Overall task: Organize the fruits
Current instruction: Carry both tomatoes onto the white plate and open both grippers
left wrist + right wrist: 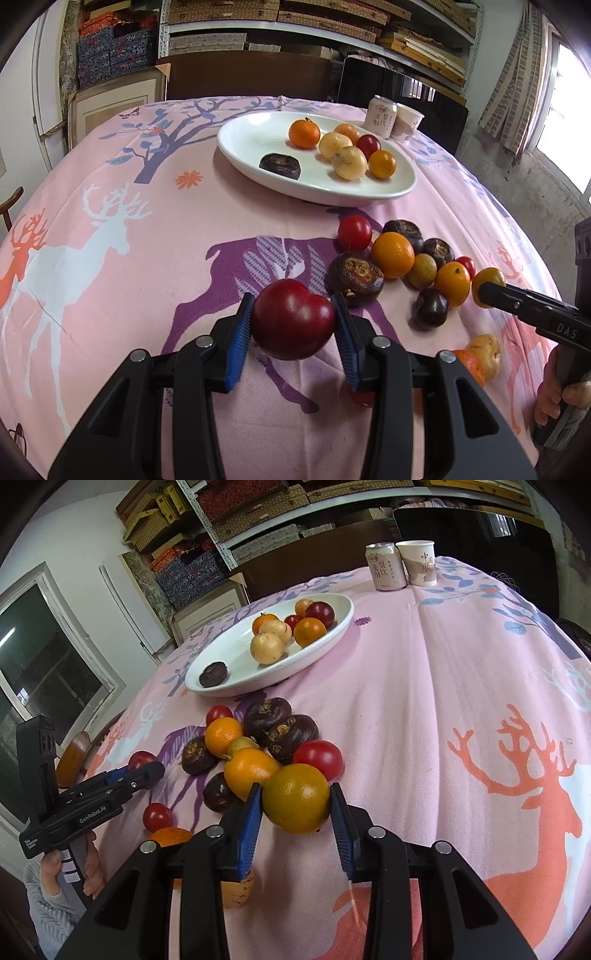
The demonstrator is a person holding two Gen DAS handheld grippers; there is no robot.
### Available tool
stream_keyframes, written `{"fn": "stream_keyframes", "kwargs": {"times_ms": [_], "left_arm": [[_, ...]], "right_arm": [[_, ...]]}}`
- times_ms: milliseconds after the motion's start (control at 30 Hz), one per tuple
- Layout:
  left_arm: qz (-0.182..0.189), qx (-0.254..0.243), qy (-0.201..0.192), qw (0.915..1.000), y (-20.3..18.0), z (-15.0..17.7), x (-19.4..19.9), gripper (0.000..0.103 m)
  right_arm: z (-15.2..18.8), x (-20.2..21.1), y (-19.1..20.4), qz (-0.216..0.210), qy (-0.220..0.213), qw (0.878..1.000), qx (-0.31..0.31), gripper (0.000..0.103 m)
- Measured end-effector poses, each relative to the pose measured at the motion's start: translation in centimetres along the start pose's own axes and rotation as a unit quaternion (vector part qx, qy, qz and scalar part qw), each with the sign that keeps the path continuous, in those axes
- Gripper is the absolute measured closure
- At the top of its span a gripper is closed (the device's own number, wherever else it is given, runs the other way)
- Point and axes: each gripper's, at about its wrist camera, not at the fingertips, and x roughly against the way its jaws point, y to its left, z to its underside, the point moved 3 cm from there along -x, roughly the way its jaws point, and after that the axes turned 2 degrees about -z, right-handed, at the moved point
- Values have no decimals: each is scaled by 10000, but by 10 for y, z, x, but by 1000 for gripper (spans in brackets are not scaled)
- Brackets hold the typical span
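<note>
Seven fruits lie in white dish (pixel 317 192); both jaws grip fruit

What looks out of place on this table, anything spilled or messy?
Nothing is spilled. The can and cup stand upright. The only untidy part is a pile of loose fruit on the cloth beside the plate, which is only half filled. Each gripper grips one fruit.

Soft daylight enters from a blown-out window (pixel 565 99); fruit throws faint shadows on the bench (pixel 147 277). Both views are sharp, with fisheye bending and dark corners.
</note>
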Motion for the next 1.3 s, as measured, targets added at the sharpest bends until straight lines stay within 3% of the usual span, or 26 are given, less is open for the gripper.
{"fn": "stream_keyframes", "kwargs": {"times_ms": [133,233,433,633,767,967,1067,1300], "left_arm": [[127,202,-26,9997,5,-14,4,62],[-22,68,-124,9999,4,-36,6,62],[-82,123,-450,9989,2,-99,-2,62],[-235,228,-458,9984,4,-146,-39,62],[-425,143,-353,9984,6,-161,-71,62],[-470,173,-241,9985,12,-169,-105,61],[-501,136,-258,9983,13,-168,-112,49],[-748,8,-520,9958,10,-168,-104,34]], "right_arm": [[-3,6,2,-87,-115,9999,15,66],[-15,12,3,-217,-178,9996,-65,66],[-81,19,28,-180,-429,9986,263,66],[-126,-16,46,-125,-492,9975,487,66],[-129,-55,49,-59,-309,9976,614,66],[-123,-77,49,47,-176,9971,741,65],[-121,-80,49,34,-199,9969,761,49],[-116,-71,47,150,-379,9958,816,43]]}}
